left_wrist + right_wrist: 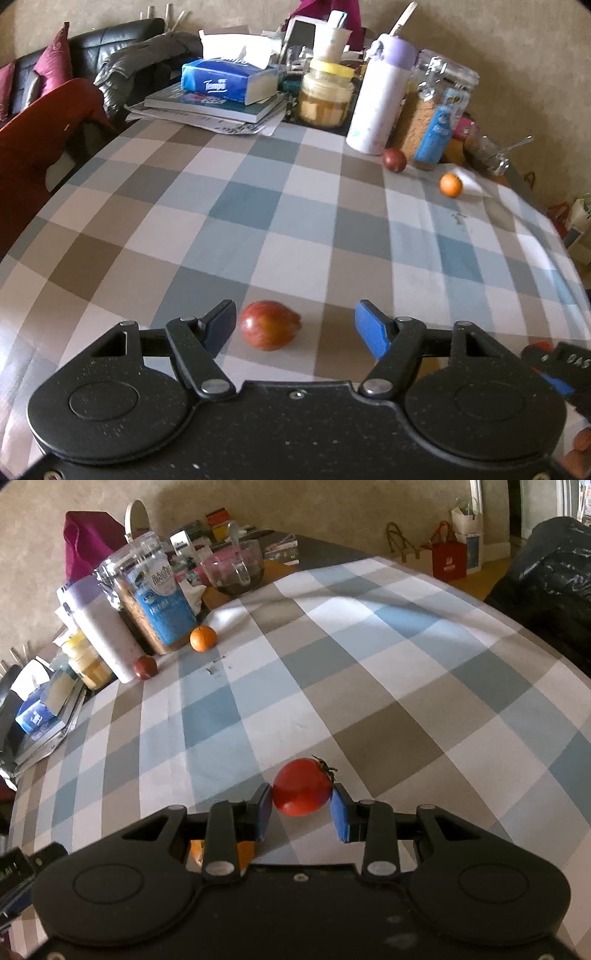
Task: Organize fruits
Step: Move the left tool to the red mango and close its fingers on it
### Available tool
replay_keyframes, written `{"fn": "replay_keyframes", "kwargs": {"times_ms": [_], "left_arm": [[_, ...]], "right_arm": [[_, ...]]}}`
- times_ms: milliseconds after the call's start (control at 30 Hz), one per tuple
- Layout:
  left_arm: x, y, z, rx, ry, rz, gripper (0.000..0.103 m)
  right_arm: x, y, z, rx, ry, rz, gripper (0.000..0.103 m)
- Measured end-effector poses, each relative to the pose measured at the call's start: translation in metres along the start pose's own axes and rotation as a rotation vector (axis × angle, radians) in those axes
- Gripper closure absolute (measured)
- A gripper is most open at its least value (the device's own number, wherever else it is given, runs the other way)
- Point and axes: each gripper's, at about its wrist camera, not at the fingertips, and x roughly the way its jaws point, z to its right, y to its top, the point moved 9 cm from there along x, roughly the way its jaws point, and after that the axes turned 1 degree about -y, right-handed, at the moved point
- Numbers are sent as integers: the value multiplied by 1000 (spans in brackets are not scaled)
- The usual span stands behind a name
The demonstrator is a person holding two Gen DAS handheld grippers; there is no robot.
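In the left wrist view a red and yellow fruit (269, 325) lies on the checked tablecloth (229, 206). My left gripper (295, 314) stands open around it: the fruit is close to the left finger and well apart from the right one. My right gripper (301, 794) is shut on a red tomato (302, 792) with a dark stem, its blue pads (339, 812) pressing on both sides. A dark red plum (394, 159) (145, 667) and a small orange (450, 185) (203, 638) rest far off by the clutter. Another orange fruit (221, 853) shows under the right gripper's body.
The far end of the table holds a white bottle (376, 99), a cereal jar (155, 594), a yellow-lidded jar (325, 96), a tissue pack on books (225, 79) and a glass bowl with a spoon (236, 568). A red chair (40, 125) stands at the left.
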Motion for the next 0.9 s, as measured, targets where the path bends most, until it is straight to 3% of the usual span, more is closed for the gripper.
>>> {"fn": "replay_keyframes", "kwargs": {"times_ms": [200,400,900], "left_arm": [[4,-4,-7,-56,14,-2,31],[6,-7,-5,-26,41,31,31],[25,-15,-5,15,78,-8,31]], "right_arm": [[-3,-2,-7,-28,5,21,67],[-5,-6,-11,-52,12,26,67],[-4,-11,-16,-83,19,10,67]]}}
